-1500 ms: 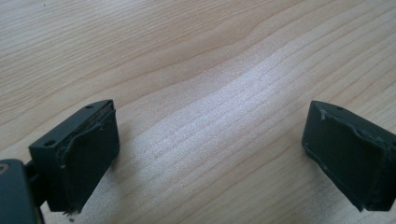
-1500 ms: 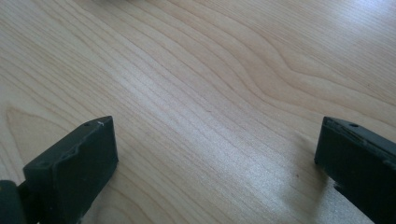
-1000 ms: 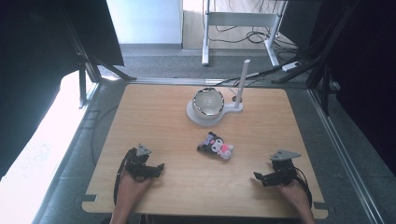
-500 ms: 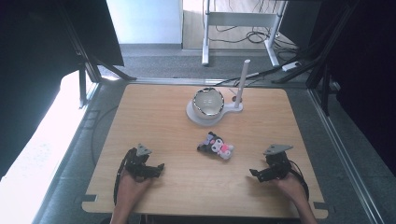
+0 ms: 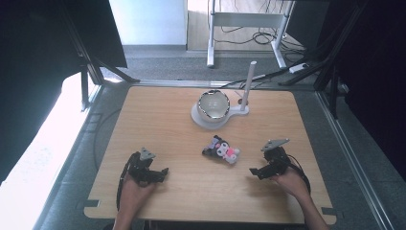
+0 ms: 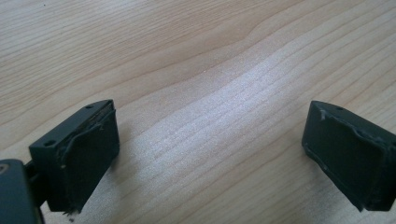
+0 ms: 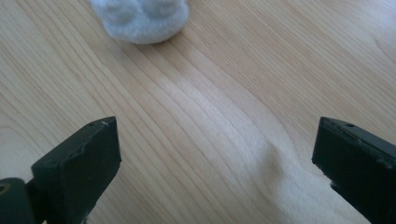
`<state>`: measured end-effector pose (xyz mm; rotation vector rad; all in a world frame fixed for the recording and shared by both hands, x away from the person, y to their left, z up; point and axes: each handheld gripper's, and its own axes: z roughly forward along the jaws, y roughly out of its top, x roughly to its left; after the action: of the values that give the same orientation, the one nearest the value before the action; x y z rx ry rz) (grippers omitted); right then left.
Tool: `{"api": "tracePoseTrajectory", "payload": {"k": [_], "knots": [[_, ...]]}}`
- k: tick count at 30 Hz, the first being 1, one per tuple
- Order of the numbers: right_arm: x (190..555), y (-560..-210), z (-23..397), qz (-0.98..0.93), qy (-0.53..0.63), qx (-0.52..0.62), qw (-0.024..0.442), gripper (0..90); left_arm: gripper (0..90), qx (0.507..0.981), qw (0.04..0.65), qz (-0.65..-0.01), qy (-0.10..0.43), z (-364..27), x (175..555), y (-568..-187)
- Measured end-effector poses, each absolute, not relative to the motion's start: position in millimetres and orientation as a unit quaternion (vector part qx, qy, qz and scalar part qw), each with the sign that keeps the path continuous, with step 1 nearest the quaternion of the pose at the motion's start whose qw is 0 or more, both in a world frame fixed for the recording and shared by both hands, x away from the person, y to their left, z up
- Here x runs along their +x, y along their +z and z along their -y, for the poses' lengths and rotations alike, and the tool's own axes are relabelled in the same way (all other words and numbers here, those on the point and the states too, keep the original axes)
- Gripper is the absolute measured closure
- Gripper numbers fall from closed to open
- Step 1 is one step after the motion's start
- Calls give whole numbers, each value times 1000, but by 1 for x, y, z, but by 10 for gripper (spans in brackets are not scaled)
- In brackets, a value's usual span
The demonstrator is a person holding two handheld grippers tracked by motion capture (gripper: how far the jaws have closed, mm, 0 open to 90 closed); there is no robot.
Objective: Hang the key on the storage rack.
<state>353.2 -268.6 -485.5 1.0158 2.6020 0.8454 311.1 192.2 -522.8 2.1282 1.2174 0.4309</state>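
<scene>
Approaching plush toy (image 5: 221,150) mid-tabletop, right gripper (image 5: 257,171) fingers spread, left gripper (image 5: 160,173) likewise; risk: nudging it away.

High view: daylight floods in from 9 o'clock, floor (image 5: 33,167) there blown out white; surroundings at 3 o'clock dark. Tabletop (image 5: 158,120) evenly lit, slightly soft. Gripper views: pale glare patches on wood, plush toy (image 7: 140,16) at 12 o'clock blurred.

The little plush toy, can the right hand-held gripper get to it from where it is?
Probably yes. The right hand-held gripper is open and points toward the plush toy, with bare table between them and nothing in the way.
</scene>
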Motion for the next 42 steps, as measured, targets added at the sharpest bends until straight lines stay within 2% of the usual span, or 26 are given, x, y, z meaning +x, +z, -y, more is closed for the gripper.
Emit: {"api": "tracePoseTrajectory", "payload": {"k": [18,30,38,42], "knots": [[381,-469,218,-929,220,284,89,62,41,810,320,-463,164,-192,311,-523],[402,-464,174,-956,160,239,53,78,41,810,320,-463,164,-192,311,-523],[417,-468,143,-965,121,229,34,143,40,810,320,-463,164,-192,311,-523],[422,-472,128,-968,98,227,32,207,41,810,320,-463,164,-192,311,-523]]}}
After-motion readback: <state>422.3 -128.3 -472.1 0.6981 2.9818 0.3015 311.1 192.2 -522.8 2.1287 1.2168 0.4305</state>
